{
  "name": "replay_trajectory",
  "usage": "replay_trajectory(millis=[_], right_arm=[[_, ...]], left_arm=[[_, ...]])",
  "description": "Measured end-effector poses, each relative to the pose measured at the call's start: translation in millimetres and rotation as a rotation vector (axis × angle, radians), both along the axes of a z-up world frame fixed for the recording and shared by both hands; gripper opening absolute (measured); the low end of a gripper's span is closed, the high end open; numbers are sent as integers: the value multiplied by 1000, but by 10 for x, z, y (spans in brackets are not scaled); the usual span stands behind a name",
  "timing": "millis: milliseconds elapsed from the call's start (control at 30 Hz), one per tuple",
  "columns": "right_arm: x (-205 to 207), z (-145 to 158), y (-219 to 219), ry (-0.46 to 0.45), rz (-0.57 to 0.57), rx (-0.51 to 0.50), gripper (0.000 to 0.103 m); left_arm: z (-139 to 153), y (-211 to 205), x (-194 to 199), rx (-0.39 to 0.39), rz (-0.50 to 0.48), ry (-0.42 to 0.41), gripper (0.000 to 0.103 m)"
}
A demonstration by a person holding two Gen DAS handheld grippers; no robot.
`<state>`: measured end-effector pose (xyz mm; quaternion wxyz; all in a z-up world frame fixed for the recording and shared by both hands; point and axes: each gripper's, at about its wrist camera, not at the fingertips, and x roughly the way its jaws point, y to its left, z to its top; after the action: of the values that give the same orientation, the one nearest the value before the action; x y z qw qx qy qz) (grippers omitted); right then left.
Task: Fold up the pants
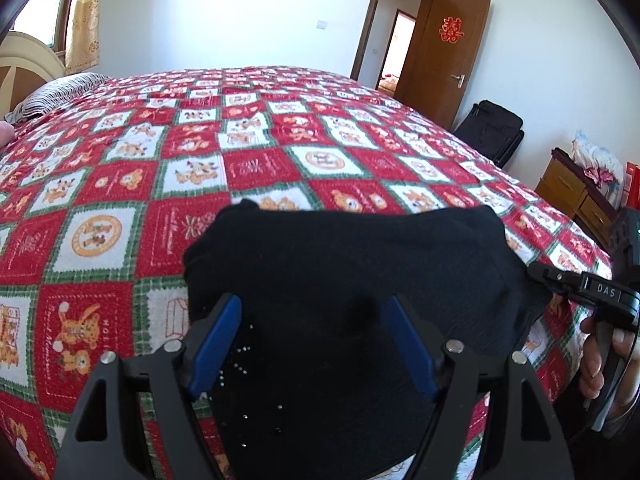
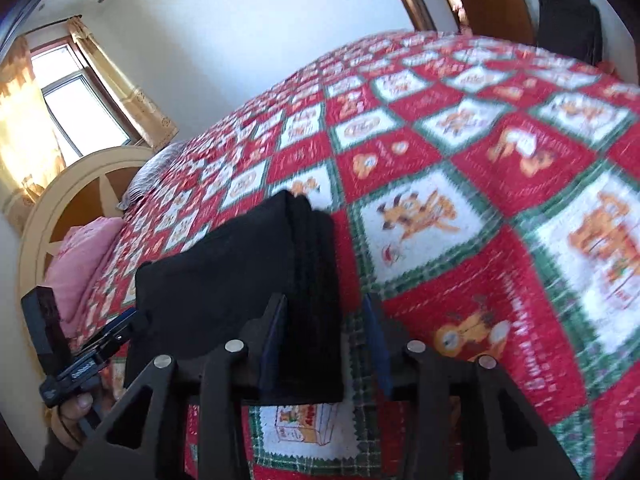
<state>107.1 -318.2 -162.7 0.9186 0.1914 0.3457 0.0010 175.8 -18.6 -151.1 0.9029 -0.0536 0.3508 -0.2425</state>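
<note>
Black pants lie folded in a compact stack on the red, white and green quilt. My left gripper is open, its blue pads over the near part of the stack. My right gripper is open too, its fingers straddling the right end of the pants, where the folded layers show. The right gripper also shows in the left wrist view at the stack's right edge. The left gripper shows in the right wrist view at the stack's left edge.
The bed fills both views. A striped pillow and cream headboard are at the far left, with a pink cushion. A wooden drawer unit, a black bag and an open brown door stand to the right.
</note>
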Motion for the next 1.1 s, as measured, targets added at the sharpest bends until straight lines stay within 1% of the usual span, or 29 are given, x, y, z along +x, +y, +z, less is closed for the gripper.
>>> replay_trajectory(millis=[67,100,133,167,200,267,300,400,433,533,667,767,833,900,967,1033,1100], right_arm=[[-81,151,71,-67,-19,-66,44],[-129,238,137,-110,-1,-86,47],[-163,297,222,-142,26,-100,49],[-190,334,316,-166,63,-110,54],[-192,342,426,-173,117,-113,56],[-134,247,634,-132,227,-109,56],[-107,183,689,-107,250,-111,56],[10,-28,734,-9,252,-131,56],[37,-68,706,4,252,-119,56],[53,-63,669,12,255,-93,56],[31,-6,671,18,264,-99,56],[53,122,698,-8,275,-85,56],[95,213,739,-28,282,-94,56],[207,282,755,-48,289,-81,56],[372,309,746,-51,290,-64,56],[613,289,701,-27,274,-27,56],[821,223,638,21,262,18,56]], left_arm=[[15,-10,-6,-5,-7,-2,79],[10,-29,-6,3,-9,0,79],[0,-42,-6,10,-10,3,79],[-14,-53,-1,16,-12,8,79],[-45,-67,11,21,-15,17,79],[-84,-73,18,31,-11,28,79],[-94,-75,16,32,-12,28,79],[-107,-66,20,31,-11,27,84],[-110,-70,17,30,-10,28,84],[-121,-81,13,39,-13,28,84],[-57,-49,18,38,-10,22,84],[1,-12,67,42,-4,10,84],[47,9,126,51,7,-1,85],[92,18,193,61,13,-14,85],[123,5,296,92,28,-29,89],[104,-29,408,128,34,-23,92],[62,-59,491,167,46,-5,92]])
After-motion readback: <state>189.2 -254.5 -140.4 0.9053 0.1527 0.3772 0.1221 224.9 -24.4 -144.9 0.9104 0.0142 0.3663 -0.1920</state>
